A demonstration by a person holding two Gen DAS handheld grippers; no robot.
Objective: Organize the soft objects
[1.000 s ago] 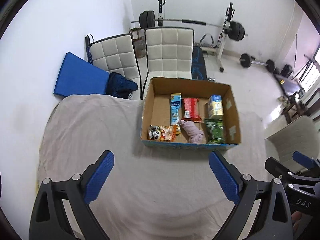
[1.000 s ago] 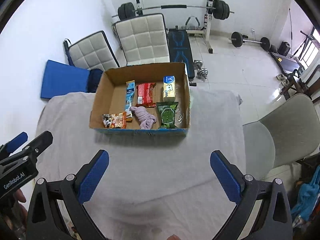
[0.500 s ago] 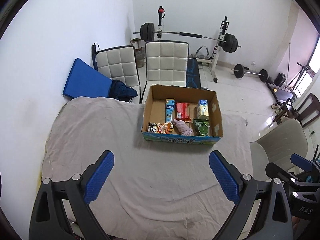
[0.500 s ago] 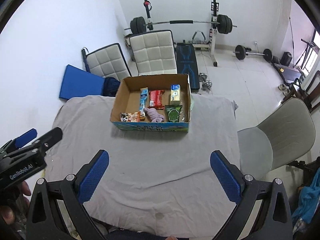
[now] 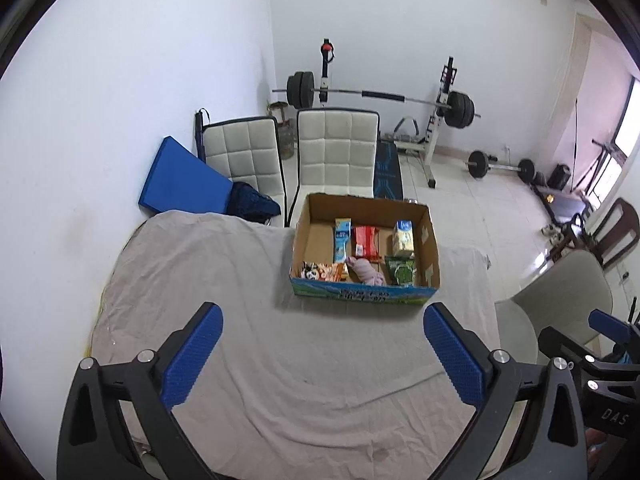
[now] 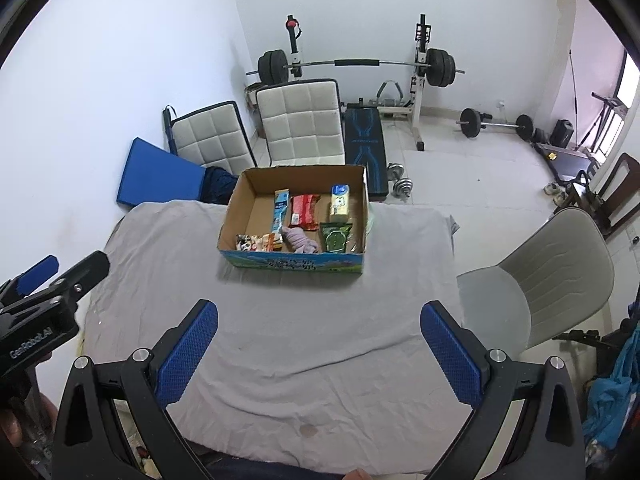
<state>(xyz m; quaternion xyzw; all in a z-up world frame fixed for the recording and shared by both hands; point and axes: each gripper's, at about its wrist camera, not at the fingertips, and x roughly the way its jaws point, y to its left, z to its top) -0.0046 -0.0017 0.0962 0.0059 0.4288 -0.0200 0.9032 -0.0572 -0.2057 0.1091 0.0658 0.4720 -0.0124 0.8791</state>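
Observation:
An open cardboard box [image 5: 430, 248] [image 6: 236, 208] stands at the far side of a table under a grey cloth [image 5: 240, 320] [image 6: 320, 340]. Inside lie a pink soft cloth [image 5: 366, 271] [image 6: 300, 240], a green packet [image 5: 400, 270] [image 6: 335, 237], a red packet [image 5: 365, 239] [image 6: 303, 210], a blue sachet [image 5: 342, 238] [image 6: 280, 210], a yellow carton [image 5: 403, 236] [image 6: 339, 200] and a panda snack bag [image 5: 320, 271] [image 6: 256, 242]. My left gripper [image 5: 322, 354] and right gripper [image 6: 318, 352] are both open and empty, high above the near part of the table, well back from the box.
Two white padded chairs [image 5: 336, 152] [image 6: 300, 120] and a blue mat [image 5: 184, 180] stand behind the table. A grey chair [image 6: 552, 272] is at the right. A barbell rack [image 6: 360, 64] and weights are at the back wall.
Both grippers have pulled back and up from the box, which now looks smaller and farther. Both stay open and empty.

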